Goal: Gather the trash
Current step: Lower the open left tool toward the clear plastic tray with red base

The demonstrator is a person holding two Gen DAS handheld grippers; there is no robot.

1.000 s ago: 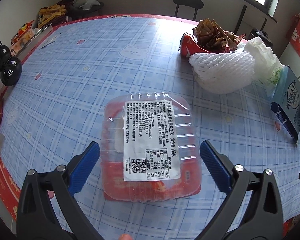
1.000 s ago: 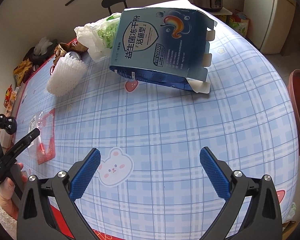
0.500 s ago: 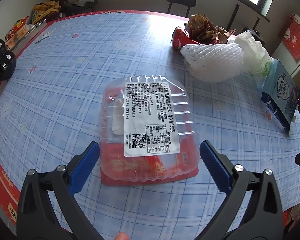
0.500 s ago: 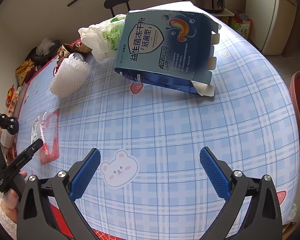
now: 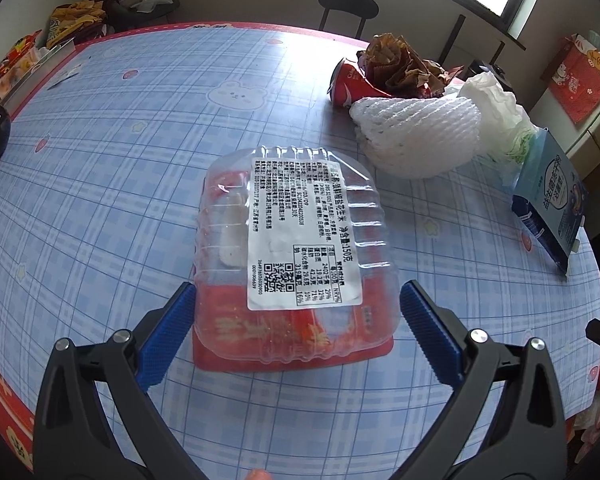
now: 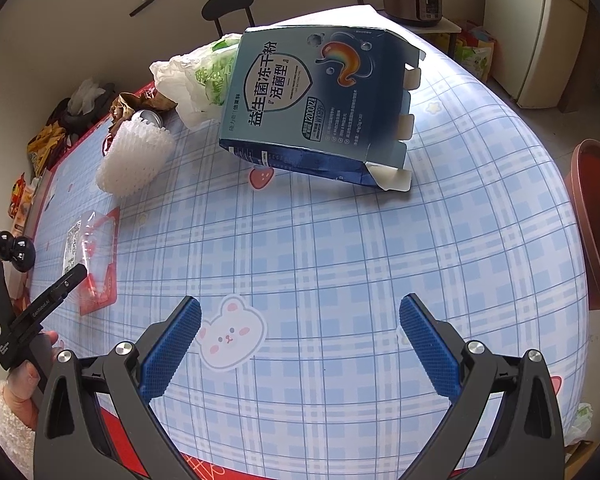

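A clear plastic food tray (image 5: 292,252) with a white label and red card base lies on the blue checked table (image 5: 100,208). My left gripper (image 5: 296,320) is open, its blue pads on either side of the tray's near end, the left pad at the tray's edge. The same tray (image 6: 90,256) shows at the left in the right wrist view, with the left gripper (image 6: 40,312) beside it in a hand. My right gripper (image 6: 300,344) is open over bare tablecloth, well short of the blue carton (image 6: 320,112).
A white foam net (image 5: 416,136), red can (image 5: 348,86), brown crumpled wrapper (image 5: 396,60) and white plastic bag (image 5: 500,120) cluster at the far right. A black stool (image 5: 348,4) stands behind the table. A red-brown basin (image 6: 596,216) sits off the right edge.
The left gripper has moved forward, so the tray now lies between its pads. The right gripper has moved closer to the blue carton.
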